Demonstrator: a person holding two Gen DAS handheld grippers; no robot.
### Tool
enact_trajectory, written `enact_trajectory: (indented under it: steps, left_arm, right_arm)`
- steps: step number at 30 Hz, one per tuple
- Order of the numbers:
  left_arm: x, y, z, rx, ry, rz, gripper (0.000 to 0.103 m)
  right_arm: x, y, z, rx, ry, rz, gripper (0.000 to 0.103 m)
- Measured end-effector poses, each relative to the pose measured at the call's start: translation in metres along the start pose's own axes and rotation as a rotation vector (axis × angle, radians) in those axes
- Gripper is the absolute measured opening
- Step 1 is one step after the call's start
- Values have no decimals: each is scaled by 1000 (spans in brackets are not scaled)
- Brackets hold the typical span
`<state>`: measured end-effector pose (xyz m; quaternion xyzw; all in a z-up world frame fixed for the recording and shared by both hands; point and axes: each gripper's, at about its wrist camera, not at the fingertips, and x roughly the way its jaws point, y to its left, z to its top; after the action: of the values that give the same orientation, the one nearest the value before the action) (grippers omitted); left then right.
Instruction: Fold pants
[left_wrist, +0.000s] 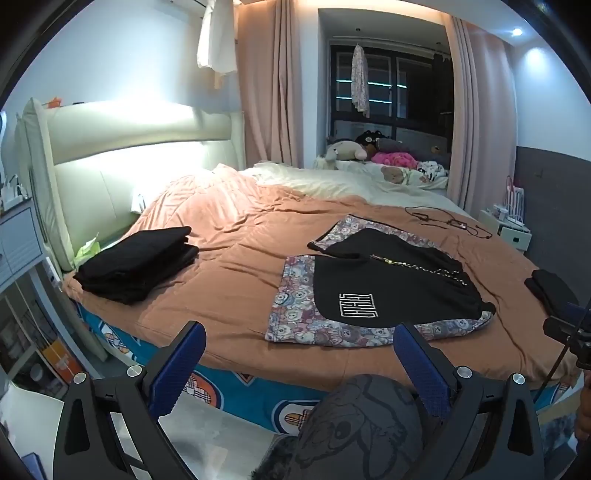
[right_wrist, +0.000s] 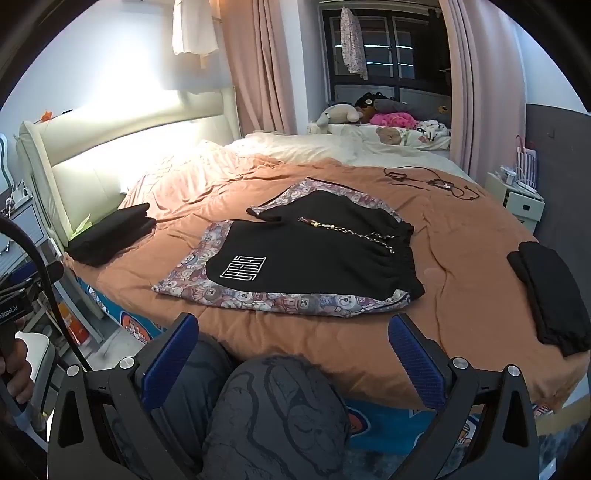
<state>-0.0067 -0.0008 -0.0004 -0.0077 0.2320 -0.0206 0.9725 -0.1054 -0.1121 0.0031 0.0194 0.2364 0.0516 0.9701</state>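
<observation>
Both grippers are held off the near edge of the bed, nothing between their fingers. The left gripper (left_wrist: 299, 354) sits at the bottom of its own frame, blue pads spread wide, released; the right gripper (right_wrist: 293, 345) is the same, jaws wide apart and empty. The pants (right_wrist: 295, 254), black shorts with a bear-print border and a white logo on one leg, lie spread flat on the orange blanket (right_wrist: 461, 295), at centre frame in the right wrist view and right of centre in the left wrist view (left_wrist: 380, 291). Waistband points to frame right, leg openings to frame left; a braided drawstring (right_wrist: 354, 232) trails across the black fabric. The far leg has its hem turned over in a small fold. Neither gripper touches the shorts. A folded stack of black garments (left_wrist: 136, 264) rests at the left side of the bed near the cream headboard (left_wrist: 129, 147). Another folded dark garment (right_wrist: 550, 295) lies at the right edge of the blanket, well apart from the shorts. Thin black cables (right_wrist: 432, 181) lie on the blanket in the upper right. Plush toys (right_wrist: 369, 114) are piled at the far end below the dark window (right_wrist: 388, 48). Pink curtains (right_wrist: 258, 74) hang either side. The person's knees, in grey patterned fabric (right_wrist: 277, 413), fill the bottom centre of the frame between the fingers. A hand (right_wrist: 16, 369) gripping the other device shows at the lower left edge of the right wrist view.
</observation>
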Motion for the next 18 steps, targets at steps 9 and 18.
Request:
enact_trajectory:
  steps: [9,18]
  left_arm:
    - [-2,-1,-1,0,-1,-16,102]
    - [-3,-1,-8,-8,-2,-23,102]
  right_arm:
    - [-2,1,0,-4,-2,-2,103]
    - [-1,1,0,-6,1,-1,103]
